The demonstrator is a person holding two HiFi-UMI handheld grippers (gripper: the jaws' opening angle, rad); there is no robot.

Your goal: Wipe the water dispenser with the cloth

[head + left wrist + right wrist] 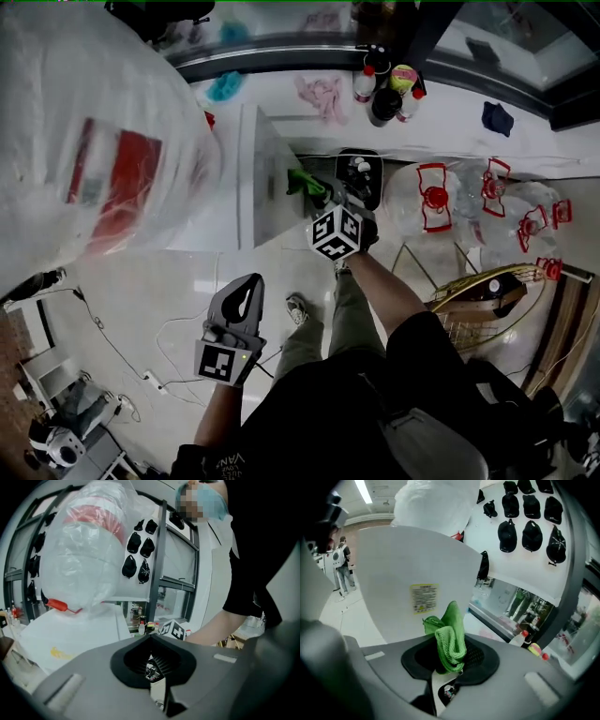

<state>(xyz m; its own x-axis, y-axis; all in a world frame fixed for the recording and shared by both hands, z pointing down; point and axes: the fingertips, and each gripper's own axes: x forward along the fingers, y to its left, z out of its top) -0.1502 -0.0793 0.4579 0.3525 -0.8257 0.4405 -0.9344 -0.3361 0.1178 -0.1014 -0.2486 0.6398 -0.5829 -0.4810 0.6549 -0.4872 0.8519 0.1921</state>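
The white water dispenser stands under a big bottle wrapped in clear plastic. In the right gripper view its flat side panel bears a yellow label. My right gripper is shut on a folded green cloth, which is held at the dispenser's side; the cloth sticks up from between the jaws of the right gripper. My left gripper hangs lower, away from the dispenser, shut with nothing in it. Past the left gripper, the wrapped bottle rises above.
Empty water jugs with red handles crowd the floor at right, beside a gold wire rack. Bottles and a pink rag lie on the ledge behind. Cables trail on the floor at left. Black caps hang on the wall.
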